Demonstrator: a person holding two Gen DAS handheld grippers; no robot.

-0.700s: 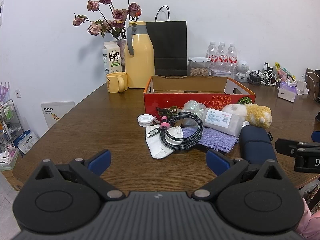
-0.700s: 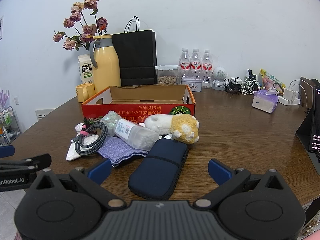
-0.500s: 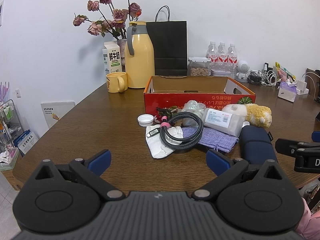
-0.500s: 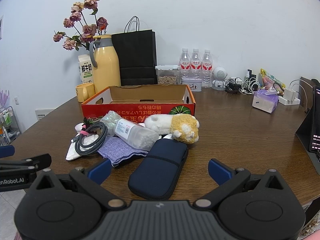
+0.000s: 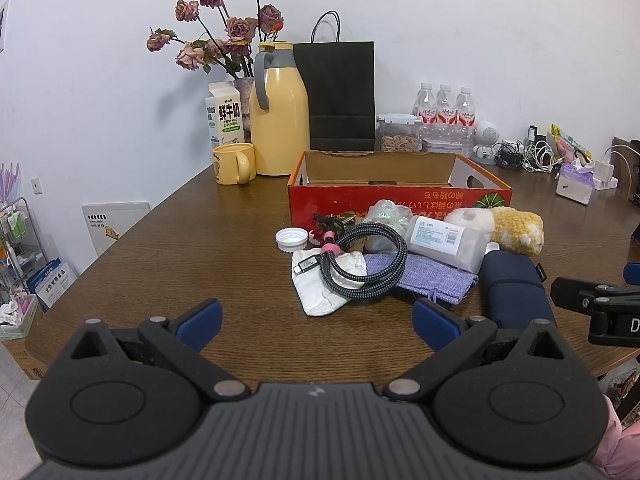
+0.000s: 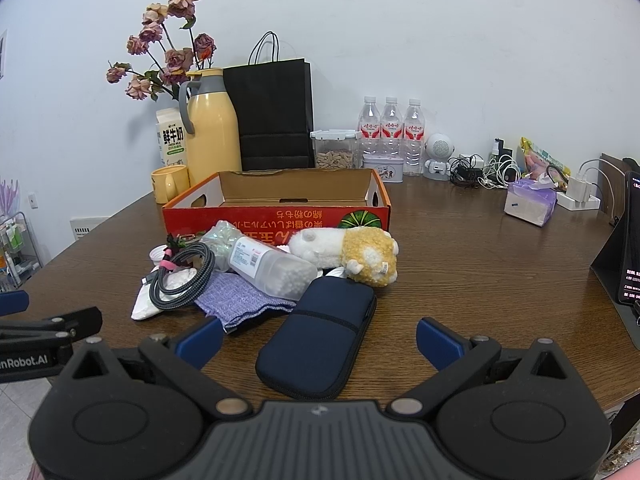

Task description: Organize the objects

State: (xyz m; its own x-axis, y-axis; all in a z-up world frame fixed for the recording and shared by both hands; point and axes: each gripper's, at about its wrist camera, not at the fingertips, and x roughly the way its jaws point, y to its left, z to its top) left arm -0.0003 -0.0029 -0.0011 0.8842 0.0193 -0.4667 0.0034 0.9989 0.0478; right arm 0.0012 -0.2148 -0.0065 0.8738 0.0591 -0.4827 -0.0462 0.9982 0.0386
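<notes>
A heap of loose items lies in front of an empty red cardboard box: a coiled braided cable on a white pouch, a purple cloth, a clear bottle of cotton swabs, a white-and-yellow plush toy and a navy zip case. My left gripper is open near the table's front edge, short of the heap. My right gripper is open, with the near end of the navy case between its untouching fingers.
A white cap lies left of the heap. Behind the box stand a yellow mug, a yellow thermos, a milk carton, a black paper bag and water bottles. A tissue pack and a standing tablet are at the right.
</notes>
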